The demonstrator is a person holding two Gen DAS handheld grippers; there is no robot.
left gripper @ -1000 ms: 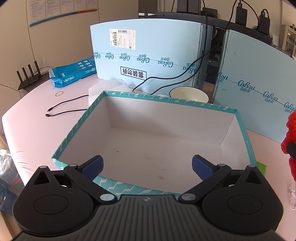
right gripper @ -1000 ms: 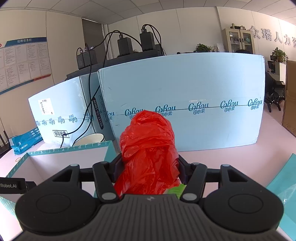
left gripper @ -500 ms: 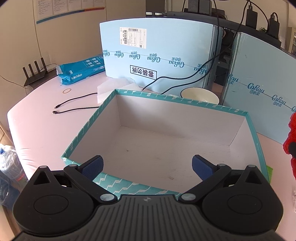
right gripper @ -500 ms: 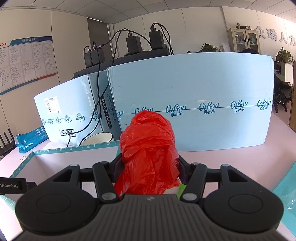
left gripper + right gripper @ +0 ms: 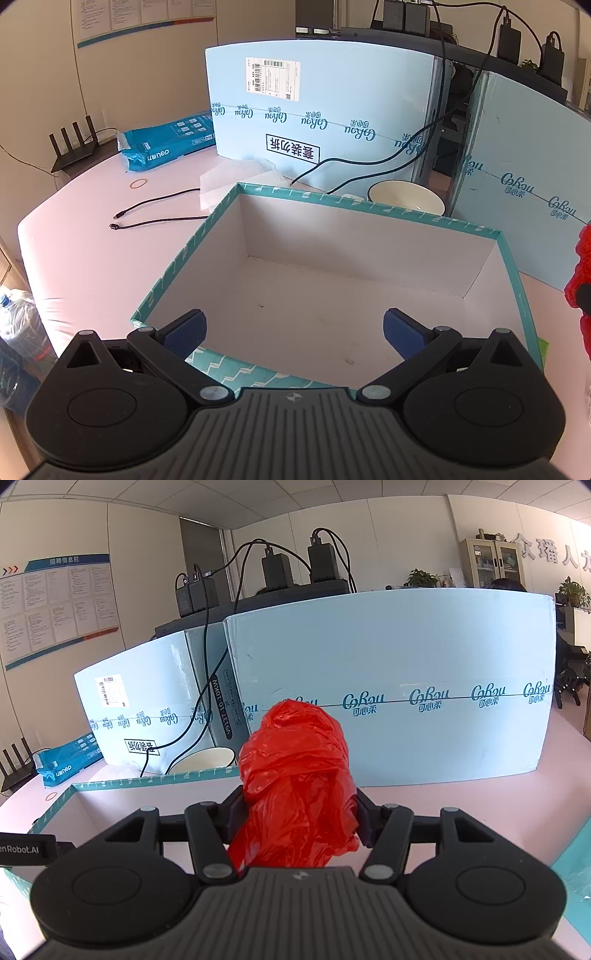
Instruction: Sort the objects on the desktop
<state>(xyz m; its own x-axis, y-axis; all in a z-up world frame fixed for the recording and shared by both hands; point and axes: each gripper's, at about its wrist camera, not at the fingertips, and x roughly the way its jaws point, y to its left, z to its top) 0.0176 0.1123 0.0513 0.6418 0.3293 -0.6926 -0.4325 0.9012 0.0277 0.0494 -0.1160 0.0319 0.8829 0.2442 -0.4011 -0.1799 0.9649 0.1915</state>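
Note:
An empty teal box (image 5: 369,212) with a white inside stands open on the pink table. My left gripper (image 5: 293,332) hangs over the box's near edge, open, its blue pads (image 5: 184,330) wide apart with nothing between them. A crumpled red plastic bag (image 5: 295,775) is held off the table just right of the box, and my right gripper (image 5: 299,812) is shut on it. The bag shows in the left wrist view as a red lump (image 5: 581,280) at the right edge. In the right wrist view the box's rim (image 5: 147,780) lies to the left.
Tall light-blue cartons (image 5: 325,110) wall off the back. A white bowl (image 5: 404,194) sits behind the box. To the left lie black cables (image 5: 159,212), a rubber band (image 5: 139,183), a blue packet (image 5: 166,142) and a router (image 5: 74,142). A teal lid (image 5: 576,860) lies at the right.
Both views have drifted only slightly. The left gripper stays open over the box, and the right keeps its hold on the red bag.

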